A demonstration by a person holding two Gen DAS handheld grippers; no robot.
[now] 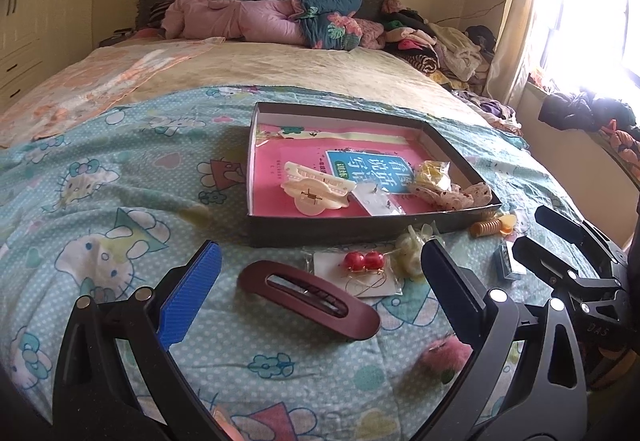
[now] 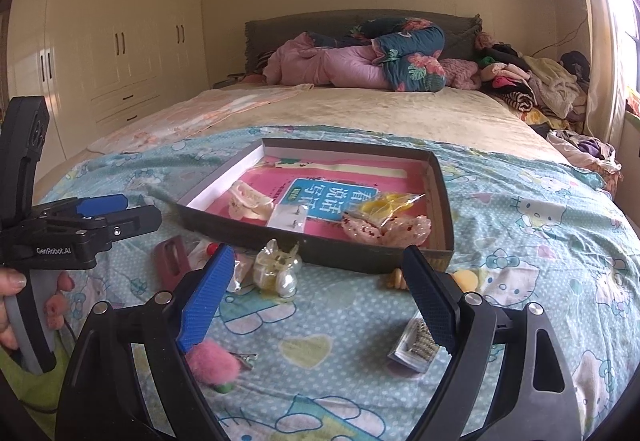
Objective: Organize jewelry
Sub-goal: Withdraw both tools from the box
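Observation:
A dark shallow box (image 1: 352,231) (image 2: 320,255) with a pink liner sits on the bedspread. It holds a cream claw clip (image 1: 316,191), a small earring card (image 1: 378,201), a yellow bagged item (image 1: 432,175) and a speckled scrunchie (image 1: 460,197). In front of it lie a maroon oval hair clip (image 1: 308,299), red bead earrings on a card (image 1: 362,261), a pearl clip in a bag (image 2: 276,269), an orange spiral clip (image 1: 486,227), a pink pompom clip (image 2: 214,361) and a bagged pack of beads (image 2: 416,341). My left gripper (image 1: 320,273) is open over the maroon clip. My right gripper (image 2: 320,273) is open and empty.
The Hello Kitty bedspread (image 1: 100,225) covers the near bed. Rolled quilts (image 2: 360,61) and piled clothes (image 2: 532,85) lie at the head. A wardrobe (image 2: 108,37) stands left and a window with curtain (image 1: 560,9) right. A person's hand (image 2: 8,297) holds the left gripper.

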